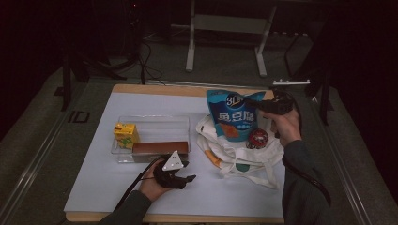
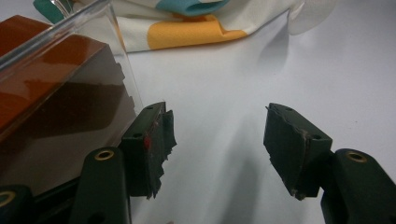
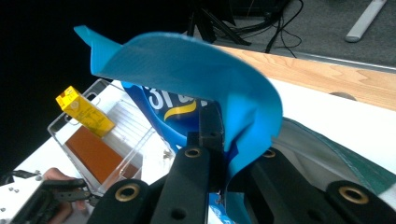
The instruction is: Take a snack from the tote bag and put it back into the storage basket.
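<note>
While left claw [image 2: 217,149] gapes, right claw [image 3: 224,161] pinches blue bag [image 3: 196,70]

**What we cannot make out**

In the right gripper view, the blue snack bag [image 3: 196,70] folds over the right gripper [image 3: 223,161], hiding its pads. In the left gripper view, the brown box [image 2: 51,93] and tote bag [image 2: 187,23] run off the picture's edge. From the high view, we cannot read the small red round item [image 1: 257,138] or the yellow carton [image 1: 126,134].
</note>
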Action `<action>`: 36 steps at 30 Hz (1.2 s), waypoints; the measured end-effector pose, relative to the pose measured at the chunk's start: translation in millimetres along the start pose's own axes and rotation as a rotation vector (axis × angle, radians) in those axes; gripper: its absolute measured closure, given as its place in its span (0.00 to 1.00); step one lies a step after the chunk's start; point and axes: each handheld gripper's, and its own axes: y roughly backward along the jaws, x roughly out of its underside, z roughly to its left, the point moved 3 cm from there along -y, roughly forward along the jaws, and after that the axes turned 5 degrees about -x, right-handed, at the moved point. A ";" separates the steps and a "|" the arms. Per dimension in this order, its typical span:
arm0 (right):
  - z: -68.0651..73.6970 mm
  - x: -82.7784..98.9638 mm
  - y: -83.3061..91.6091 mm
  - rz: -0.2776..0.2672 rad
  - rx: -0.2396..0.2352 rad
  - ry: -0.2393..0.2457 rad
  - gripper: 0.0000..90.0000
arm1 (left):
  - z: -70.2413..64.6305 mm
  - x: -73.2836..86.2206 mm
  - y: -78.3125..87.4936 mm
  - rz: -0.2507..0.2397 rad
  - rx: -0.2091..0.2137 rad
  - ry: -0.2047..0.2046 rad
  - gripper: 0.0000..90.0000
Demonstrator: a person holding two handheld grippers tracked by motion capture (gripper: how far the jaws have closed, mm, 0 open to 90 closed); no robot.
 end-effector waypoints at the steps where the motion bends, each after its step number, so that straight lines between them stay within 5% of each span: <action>1: 1.4 -0.4 -0.2 -0.001 -0.002 -0.002 0.99 | 0.2 0.0 0.1 0.002 0.000 -0.002 0.45; 36: 47.3 -30.4 19.6 -0.084 -0.041 0.037 0.99 | 0.1 0.2 -0.2 0.006 0.001 0.000 0.44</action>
